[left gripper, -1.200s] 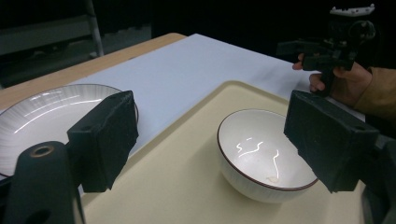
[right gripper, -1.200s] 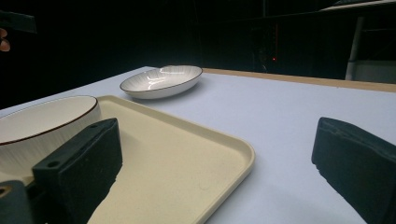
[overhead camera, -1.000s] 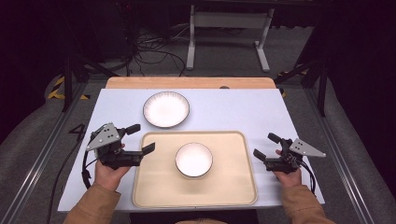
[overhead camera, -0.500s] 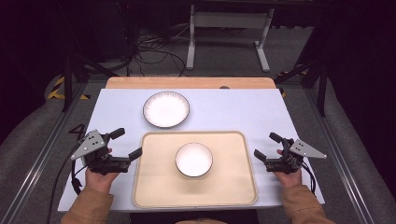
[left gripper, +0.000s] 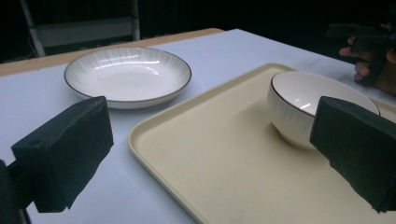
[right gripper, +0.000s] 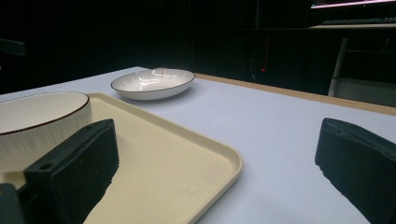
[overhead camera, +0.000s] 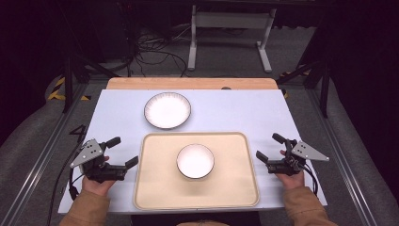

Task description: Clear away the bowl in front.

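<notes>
With both my left gripper (overhead camera: 123, 153) and right gripper (overhead camera: 268, 147) spread empty, I straddle the cream tray's (overhead camera: 155, 188) opposite rims evenly so the bowl (overhead camera: 195, 161) rides level.

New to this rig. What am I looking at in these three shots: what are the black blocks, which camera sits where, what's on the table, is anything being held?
No robot arm here: a person holds a pair of hand-held tongs in each hand. The high view looks down from above the person's side, with the left tongs at the left and the right tongs at the right. The other two pictures come from cameras riding on the tongs, so the black blocks rising from the bottom are each pair's own padded jaws.

On the pale blue table lies a cream tray with a white bowl in it. A white plate sits beyond the tray, straight on the table.

Nothing is held. Both tongs stand open, one at each side of the tray; the left jaws have just been opening, with the tray's near corner ahead of them.
</notes>
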